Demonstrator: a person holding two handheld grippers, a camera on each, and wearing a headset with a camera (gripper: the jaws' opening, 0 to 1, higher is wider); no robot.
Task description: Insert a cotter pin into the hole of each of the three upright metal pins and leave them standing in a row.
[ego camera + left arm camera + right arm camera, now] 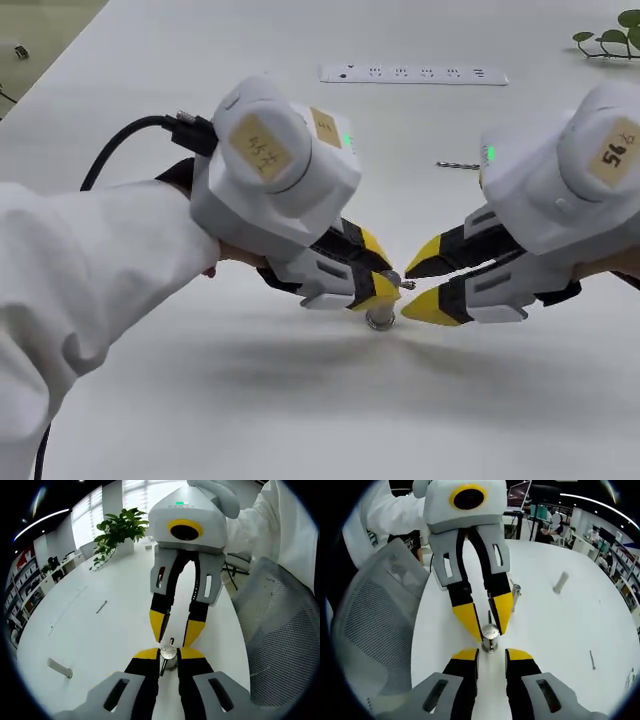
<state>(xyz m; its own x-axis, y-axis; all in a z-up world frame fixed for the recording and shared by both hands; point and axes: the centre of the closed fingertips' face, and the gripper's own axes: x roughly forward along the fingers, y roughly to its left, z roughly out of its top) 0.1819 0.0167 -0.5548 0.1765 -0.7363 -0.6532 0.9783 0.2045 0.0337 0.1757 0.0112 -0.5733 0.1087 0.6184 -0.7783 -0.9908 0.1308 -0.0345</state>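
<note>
Reaching in from the near left, a white sleeve carries the left gripper, and the right gripper comes in from the right, so the two meet tip to tip over the table. One pin stands upright on the table under the tips. In the left gripper view, the left jaws are pressed on either side of the pin's round head. The right jaws stand apart just beside the head, with nothing clearly held between them. A thin metal stub sticks out at the pin's top towards the right gripper; I cannot tell whether it passes through the hole. Behind the left gripper a second pin stands upright. Farther back a cotter pin lies loose, then a power strip, and a plant at the far right corner
</note>
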